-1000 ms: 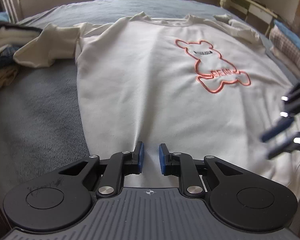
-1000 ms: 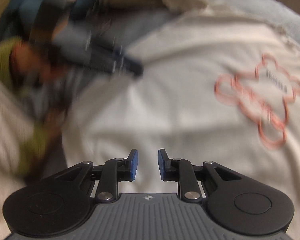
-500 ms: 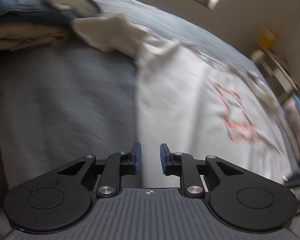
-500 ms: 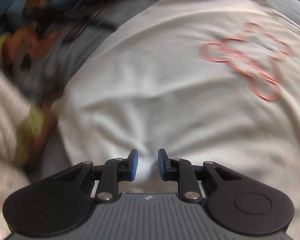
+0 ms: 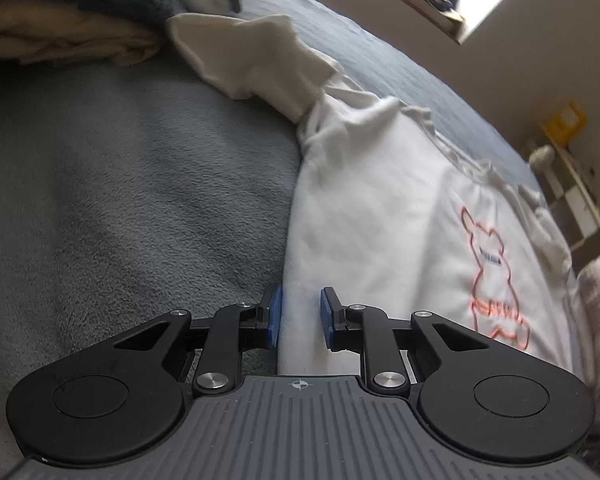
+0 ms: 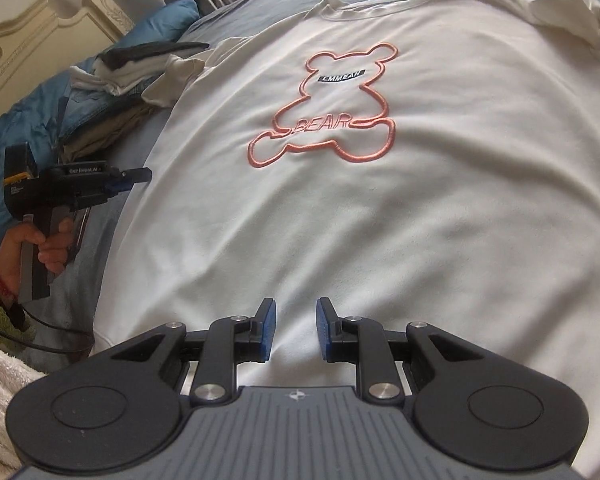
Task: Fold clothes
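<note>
One white sweatshirt (image 6: 380, 200) lies flat on the bed (image 5: 100, 200), collar away from you; both your grippers' fingers are narrowly parted, empty. Only the right view shows your left hand (image 6: 40, 244).

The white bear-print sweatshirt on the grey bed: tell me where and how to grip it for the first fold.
Probably pinch the white bear-print sweatshirt at its near hem corners. The left gripper, jaws apart, straddles the side edge beside the grey blanket; that exposed edge lets one finger slide under from outside.

grey bed (image 5: 120, 200), white sweatshirt (image 6: 380, 208), folded clothes (image 6: 112, 80)
</note>
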Tool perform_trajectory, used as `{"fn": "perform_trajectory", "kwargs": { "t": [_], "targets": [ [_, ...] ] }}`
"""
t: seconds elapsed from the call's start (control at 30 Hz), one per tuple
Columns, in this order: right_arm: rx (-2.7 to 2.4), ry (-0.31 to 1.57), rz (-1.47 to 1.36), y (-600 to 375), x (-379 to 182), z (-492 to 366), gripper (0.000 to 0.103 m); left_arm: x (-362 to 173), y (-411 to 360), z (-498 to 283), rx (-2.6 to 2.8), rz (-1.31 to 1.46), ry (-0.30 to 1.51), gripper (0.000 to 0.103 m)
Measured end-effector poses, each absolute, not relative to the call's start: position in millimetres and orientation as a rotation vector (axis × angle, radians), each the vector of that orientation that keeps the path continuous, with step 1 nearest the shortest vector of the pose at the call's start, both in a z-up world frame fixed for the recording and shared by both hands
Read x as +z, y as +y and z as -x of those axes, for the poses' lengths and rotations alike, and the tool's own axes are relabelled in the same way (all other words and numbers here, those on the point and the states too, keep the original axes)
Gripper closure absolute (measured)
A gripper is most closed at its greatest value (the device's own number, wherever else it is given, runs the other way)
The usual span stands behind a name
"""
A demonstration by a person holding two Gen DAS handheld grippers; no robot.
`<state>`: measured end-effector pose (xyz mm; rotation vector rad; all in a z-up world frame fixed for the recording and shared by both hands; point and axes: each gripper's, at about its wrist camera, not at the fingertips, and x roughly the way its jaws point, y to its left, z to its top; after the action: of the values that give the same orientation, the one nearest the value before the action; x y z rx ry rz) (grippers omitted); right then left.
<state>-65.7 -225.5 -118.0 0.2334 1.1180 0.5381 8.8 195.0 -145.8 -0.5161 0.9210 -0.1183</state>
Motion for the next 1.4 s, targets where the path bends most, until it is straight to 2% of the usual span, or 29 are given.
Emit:
{"fn": "perform_trajectory", "kwargs": {
  "t": [0.27, 0.3, 0.37, 0.4, 0.53, 0.73, 0.87, 0.97, 1.03, 1.07, 1.27, 1.3, 1.37, 1.4],
  "targets": [
    [0.549, 1.123, -0.206, -215.0, -121.0, 63.5, 0.080, -147.3, 174.5, -17.7, -0.096, 0.404, 0.862, 0.083],
    [0.549, 1.121, -0.202, -214.6, -120.8, 63.6, 0.080, -146.5, 171.8, -17.9, -0.101, 0.385, 0.862, 0.085],
    [0.547, 1.121, -0.200, -213.8, -121.6, 63.1, 0.080, -143.4, 165.6, -17.1, -0.102, 0.334, 0.858, 0.100],
    [0.545, 1.123, -0.202, -214.1, -122.4, 62.6, 0.080, -140.5, 162.3, -15.4, -0.090, 0.306, 0.848, 0.101],
    [0.542, 1.126, -0.207, -215.3, -124.8, 59.9, 0.081, -119.7, 151.1, -2.6, -0.028, 0.177, 0.756, 0.102],
    [0.543, 1.130, -0.216, -218.7, -127.4, 58.4, 0.081, -143.6, 149.9, -10.8, -0.001, 0.094, 0.812, 0.101],
    [0.546, 1.128, -0.215, -221.6, -127.3, 58.2, 0.081, -138.2, 166.6, -14.9, -0.033, 0.211, 0.810, 0.097],
    [0.544, 1.130, -0.224, -223.1, -127.1, 58.5, 0.081, -130.9, 181.7, -21.1, -0.040, 0.308, 0.778, 0.088],
    [0.545, 1.132, -0.221, -222.8, -126.7, 58.1, 0.081, -128.2, 188.0, -32.0, -0.046, 0.367, 0.774, 0.066],
    [0.546, 1.134, -0.220, -222.4, -126.8, 57.8, 0.081, -128.2, 191.0, -40.2, -0.051, 0.397, 0.779, 0.063],
    [0.545, 1.136, -0.215, -220.2, -126.9, 57.1, 0.081, -144.4, 186.9, -88.9, -0.080, 0.445, 0.849, 0.062],
    [0.544, 1.135, -0.215, -220.3, -127.0, 57.4, 0.081, -144.9, 183.4, -92.5, -0.093, 0.433, 0.841, 0.064],
    [0.542, 1.137, -0.217, -220.3, -127.2, 57.3, 0.081, -142.7, 174.5, -96.7, -0.108, 0.380, 0.819, 0.098],
    [0.541, 1.139, -0.218, -220.2, -127.3, 57.0, 0.081, -139.9, 169.1, -97.5, -0.105, 0.338, 0.810, 0.099]
  ]
}}
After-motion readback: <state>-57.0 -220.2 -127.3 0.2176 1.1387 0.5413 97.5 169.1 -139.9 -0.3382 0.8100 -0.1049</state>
